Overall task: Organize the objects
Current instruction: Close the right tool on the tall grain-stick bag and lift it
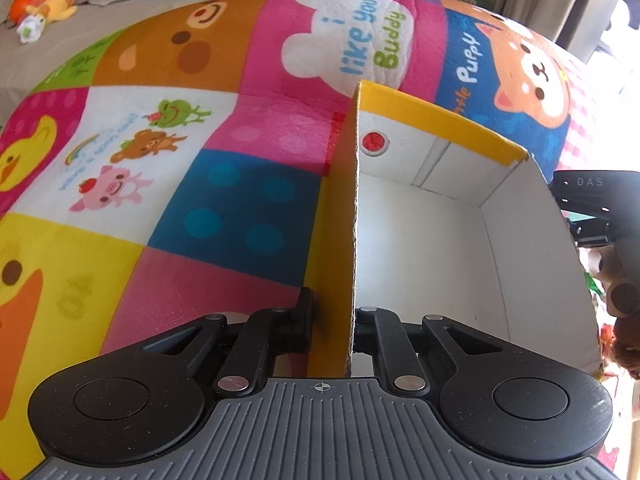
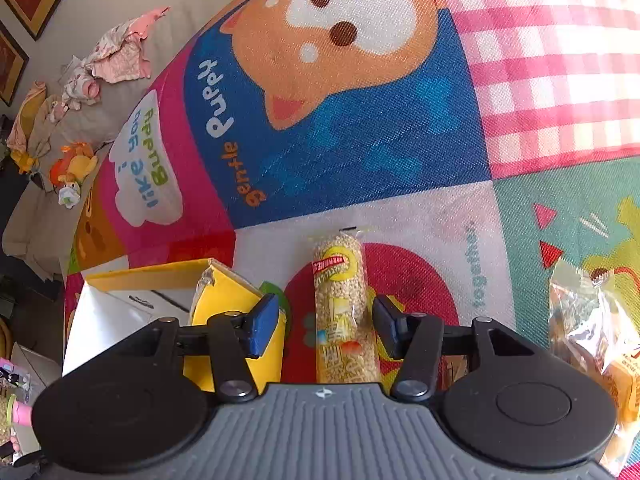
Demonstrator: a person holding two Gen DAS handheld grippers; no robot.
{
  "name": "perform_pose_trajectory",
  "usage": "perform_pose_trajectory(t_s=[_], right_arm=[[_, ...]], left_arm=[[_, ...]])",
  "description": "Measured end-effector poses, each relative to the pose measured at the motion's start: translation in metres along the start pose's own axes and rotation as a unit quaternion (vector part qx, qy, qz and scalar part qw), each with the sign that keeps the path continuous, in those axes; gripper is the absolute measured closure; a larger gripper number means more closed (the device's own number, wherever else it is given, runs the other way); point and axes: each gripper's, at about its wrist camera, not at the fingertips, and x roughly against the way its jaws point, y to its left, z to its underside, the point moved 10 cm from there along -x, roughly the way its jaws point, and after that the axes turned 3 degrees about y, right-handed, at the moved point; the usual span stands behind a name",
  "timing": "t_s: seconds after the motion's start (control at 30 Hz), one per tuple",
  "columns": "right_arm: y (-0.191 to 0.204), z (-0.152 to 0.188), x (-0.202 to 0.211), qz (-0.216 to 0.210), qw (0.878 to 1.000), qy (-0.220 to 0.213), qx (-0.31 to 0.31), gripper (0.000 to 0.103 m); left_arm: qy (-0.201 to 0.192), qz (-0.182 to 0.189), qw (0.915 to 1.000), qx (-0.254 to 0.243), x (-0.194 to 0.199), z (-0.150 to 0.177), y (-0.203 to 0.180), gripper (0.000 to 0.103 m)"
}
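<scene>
A yellow cardboard box (image 1: 420,240) with a white inside stands open on the play mat. My left gripper (image 1: 336,316) is shut on the box's near left wall, one finger outside and one inside. In the right wrist view the same box (image 2: 224,300) lies at the lower left. A clear tube-shaped packet of pale puffed grains (image 2: 340,272) with a yellow and red label lies lengthwise on the mat. My right gripper (image 2: 326,310) straddles it. Its blue pads (image 2: 262,328) stand apart from the wrapper on both sides, so it is open.
The colourful cartoon play mat (image 2: 360,140) covers the floor. A crinkly clear bag of snacks (image 2: 588,328) lies right of the packet. Plush toys (image 2: 74,168) and a heap of pink clothes (image 2: 120,56) lie on a grey sofa beyond the mat. A brown plush (image 1: 624,300) sits right of the box.
</scene>
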Motion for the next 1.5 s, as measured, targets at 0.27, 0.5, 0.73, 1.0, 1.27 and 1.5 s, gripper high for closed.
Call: perform_pose_trajectory(t_s=[0.27, 0.5, 0.73, 1.0, 1.27, 1.5], right_arm=[[0.005, 0.0, -0.002, 0.002, 1.0, 0.005, 0.007, 0.05], [0.017, 0.004, 0.03, 0.007, 0.999, -0.004, 0.04, 0.095], [0.011, 0.025, 0.107, 0.01, 0.997, -0.036, 0.068, 0.095], [0.017, 0.031, 0.112, 0.004, 0.996, -0.05, 0.073, 0.081], [0.025, 0.019, 0.027, 0.022, 0.998, -0.012, 0.055, 0.051], [0.027, 0.001, -0.013, -0.014, 0.999, 0.016, 0.026, 0.053]], left_arm=[[0.008, -0.003, 0.9998, -0.017, 0.0, 0.0, -0.001, 0.091], [0.01, 0.004, 0.9999, -0.001, -0.002, -0.002, 0.0, 0.091], [0.012, 0.008, 0.9993, 0.034, -0.004, -0.006, 0.002, 0.091], [0.01, -0.006, 0.9955, 0.094, 0.003, -0.006, 0.024, 0.091], [0.031, 0.009, 0.9984, 0.046, 0.011, 0.006, 0.024, 0.088], [0.028, 0.009, 0.9994, -0.017, 0.014, 0.015, 0.011, 0.087]])
